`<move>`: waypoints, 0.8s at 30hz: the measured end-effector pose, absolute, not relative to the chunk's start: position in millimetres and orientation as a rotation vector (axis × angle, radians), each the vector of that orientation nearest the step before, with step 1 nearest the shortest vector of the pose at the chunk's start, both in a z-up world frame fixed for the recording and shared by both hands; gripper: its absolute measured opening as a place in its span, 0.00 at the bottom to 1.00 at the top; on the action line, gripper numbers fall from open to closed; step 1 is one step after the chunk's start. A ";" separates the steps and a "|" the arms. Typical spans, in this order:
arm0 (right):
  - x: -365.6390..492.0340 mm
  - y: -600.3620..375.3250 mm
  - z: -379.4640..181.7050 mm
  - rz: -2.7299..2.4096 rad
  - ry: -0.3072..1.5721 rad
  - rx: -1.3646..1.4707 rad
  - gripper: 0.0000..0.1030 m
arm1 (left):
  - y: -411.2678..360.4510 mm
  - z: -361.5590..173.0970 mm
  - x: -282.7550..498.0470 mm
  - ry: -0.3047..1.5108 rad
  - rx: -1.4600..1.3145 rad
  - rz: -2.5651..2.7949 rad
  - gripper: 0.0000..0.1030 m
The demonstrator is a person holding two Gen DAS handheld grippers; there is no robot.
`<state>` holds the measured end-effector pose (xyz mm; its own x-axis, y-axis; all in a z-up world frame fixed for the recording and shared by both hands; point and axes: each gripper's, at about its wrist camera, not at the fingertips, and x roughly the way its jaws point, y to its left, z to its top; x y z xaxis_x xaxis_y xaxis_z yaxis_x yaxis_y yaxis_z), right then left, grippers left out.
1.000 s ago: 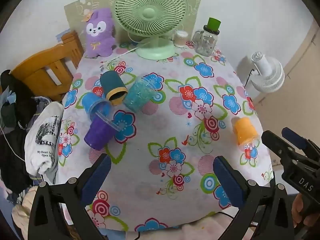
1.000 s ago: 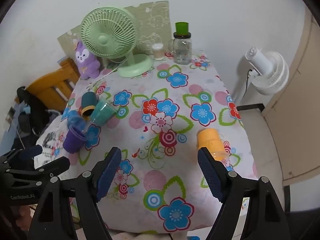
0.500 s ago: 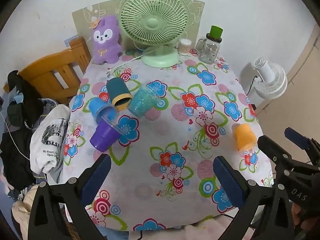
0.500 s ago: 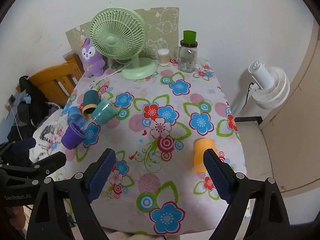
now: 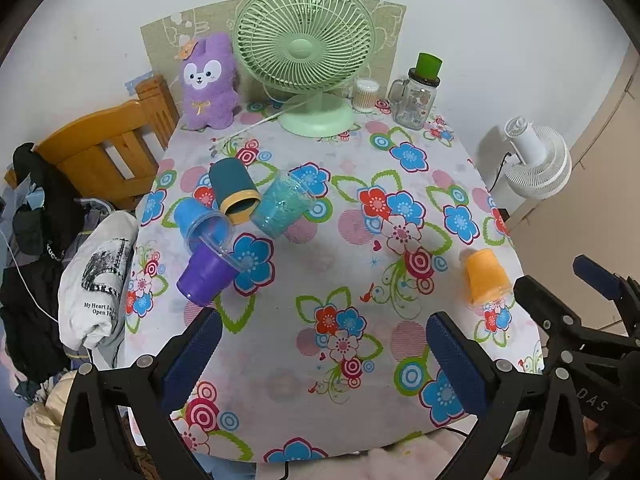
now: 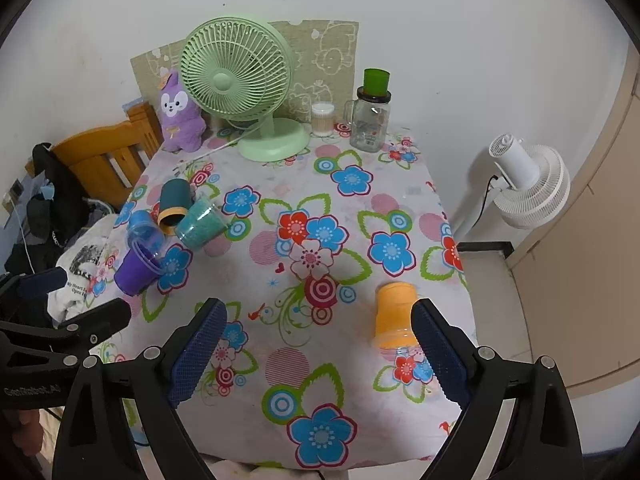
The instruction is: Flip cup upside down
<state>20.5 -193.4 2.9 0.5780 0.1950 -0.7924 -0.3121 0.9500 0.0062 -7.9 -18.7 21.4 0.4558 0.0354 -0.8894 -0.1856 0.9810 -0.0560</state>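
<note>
An orange cup (image 5: 486, 277) stands upside down near the table's right edge; it also shows in the right wrist view (image 6: 393, 315). Several cups lie on their sides at the left: a purple cup (image 5: 206, 276), a blue cup (image 5: 200, 222), a dark teal cup with a yellow rim (image 5: 234, 194) and a glittery teal cup (image 5: 282, 210). My left gripper (image 5: 324, 358) is open and empty above the table's front edge. My right gripper (image 6: 320, 354) is open and empty, with its right finger just in front of the orange cup.
A green desk fan (image 5: 306, 52), a purple plush toy (image 5: 208, 80), a glass jar with a green lid (image 5: 418, 94) and a small container (image 5: 366, 94) stand at the back. A wooden chair (image 5: 104, 152) with clothes is left; a white floor fan (image 5: 536, 158) is right.
Both grippers have drawn back and up from the table, so more of it shows. The right gripper has opened a little wider. The cups have not moved.
</note>
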 end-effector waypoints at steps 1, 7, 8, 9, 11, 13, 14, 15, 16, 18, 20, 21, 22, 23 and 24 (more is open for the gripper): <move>20.3 -193.3 3.1 0.298 0.907 -0.139 0.92 | -18.5 22.5 -7.9 1.087 -0.150 0.136 1.00; 21.1 -193.5 4.0 0.298 0.910 -0.138 0.92 | -17.9 26.4 -8.0 1.081 -0.144 0.135 1.00; 20.9 -193.6 3.7 0.297 0.910 -0.139 0.92 | -17.7 26.5 -7.9 1.081 -0.145 0.135 1.00; 20.9 -193.5 4.3 0.295 0.911 -0.141 0.92 | -17.7 26.9 -7.7 1.081 -0.144 0.134 1.00; 21.0 -193.4 4.9 0.294 0.909 -0.142 0.92 | -17.8 27.8 -7.8 1.080 -0.145 0.132 1.00; 21.1 -193.8 6.2 0.294 0.904 -0.143 0.92 | -18.1 29.3 -7.6 1.078 -0.142 0.130 1.00; 21.0 -193.7 6.5 0.293 0.903 -0.143 0.92 | -18.3 30.0 -7.2 1.077 -0.140 0.130 1.00; 20.8 -194.3 6.5 0.293 0.902 -0.142 0.92 | -19.4 30.3 -7.4 1.075 -0.137 0.130 1.00; 20.9 -194.5 6.8 0.293 0.901 -0.140 0.92 | -19.6 30.8 -7.2 1.074 -0.135 0.130 1.00; 20.6 -194.8 7.3 0.293 0.901 -0.140 0.92 | -20.2 32.3 -6.8 1.070 -0.132 0.130 1.00; 20.7 -194.8 7.5 0.294 0.901 -0.140 0.92 | -21.2 32.2 -7.4 1.067 -0.128 0.130 1.00; 21.0 -194.5 7.7 0.293 0.901 -0.140 0.92 | -22.1 32.1 -7.6 1.065 -0.126 0.130 1.00; 21.3 -194.8 8.3 0.292 0.900 -0.139 0.92 | -22.8 32.0 -7.9 1.063 -0.125 0.130 1.00; 21.3 -195.0 8.5 0.293 0.898 -0.138 0.92 | -23.2 31.6 -8.5 1.062 -0.124 0.131 1.00; 21.7 -195.5 9.4 0.293 0.897 -0.137 0.92 | -23.6 31.6 -8.5 1.062 -0.122 0.131 1.00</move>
